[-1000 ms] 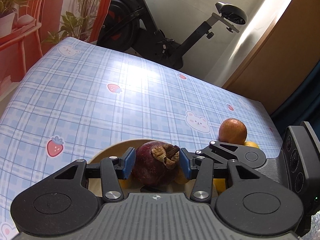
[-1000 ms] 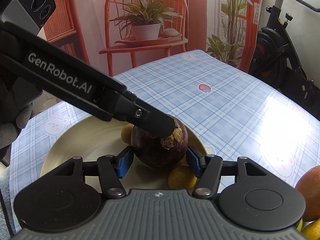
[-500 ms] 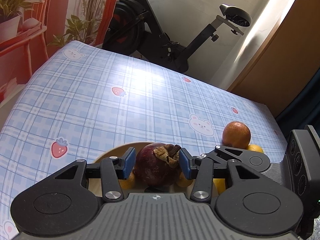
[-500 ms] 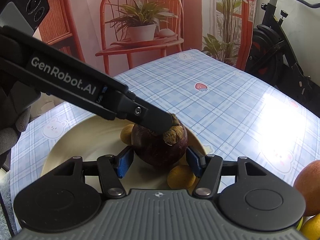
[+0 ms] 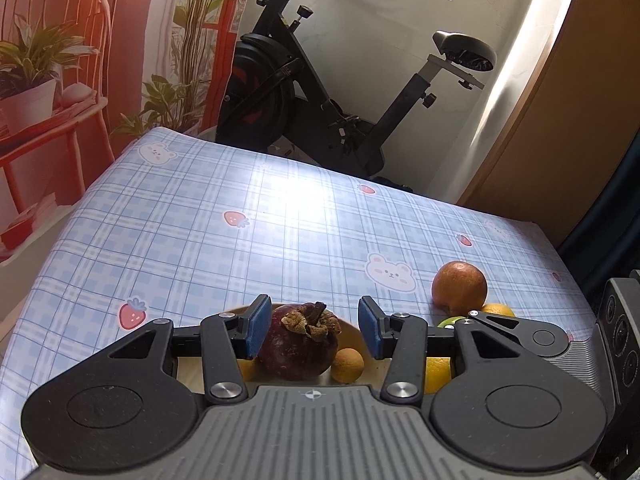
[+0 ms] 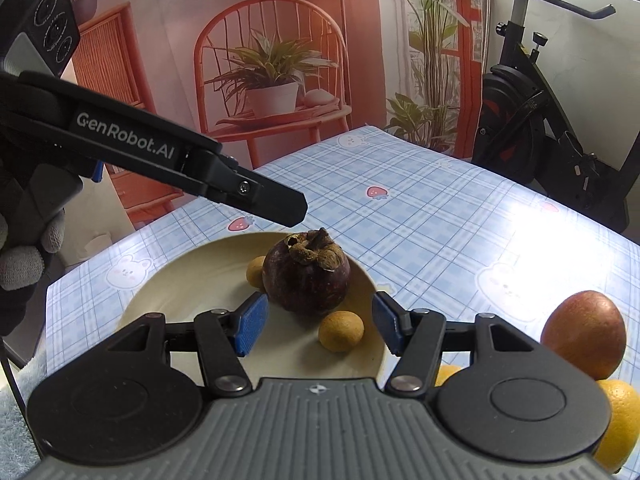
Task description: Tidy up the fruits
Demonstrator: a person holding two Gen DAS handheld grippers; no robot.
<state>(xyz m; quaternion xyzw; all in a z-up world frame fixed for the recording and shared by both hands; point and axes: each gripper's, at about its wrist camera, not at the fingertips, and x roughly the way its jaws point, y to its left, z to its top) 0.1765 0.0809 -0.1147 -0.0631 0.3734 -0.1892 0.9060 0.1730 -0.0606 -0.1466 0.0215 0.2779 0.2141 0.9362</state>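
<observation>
A dark purple mangosteen (image 6: 306, 276) with a dry brown cap rests on a cream plate (image 6: 180, 288), with two small yellow fruits (image 6: 341, 331) beside it. My right gripper (image 6: 318, 326) is open, its blue pads just short of the mangosteen and holding nothing. One finger (image 6: 280, 204) of the left gripper hovers above the fruit without touching it. In the left wrist view my left gripper (image 5: 312, 330) is open, and the mangosteen (image 5: 298, 344) shows below and between its pads, next to one small yellow fruit (image 5: 349, 365).
A reddish-orange round fruit (image 6: 583, 334) and an orange (image 6: 620, 420) lie on the checked tablecloth (image 6: 420, 216) right of the plate. A green fruit (image 5: 450, 321) peeks out near them. An exercise bike (image 5: 320, 92) stands beyond the table's far edge. A gloved hand (image 6: 24, 256) holds the left gripper.
Both grippers have drawn back and risen from the mangosteen, which stays on the plate. The left finger that lay over its top now hangs clear above it.
</observation>
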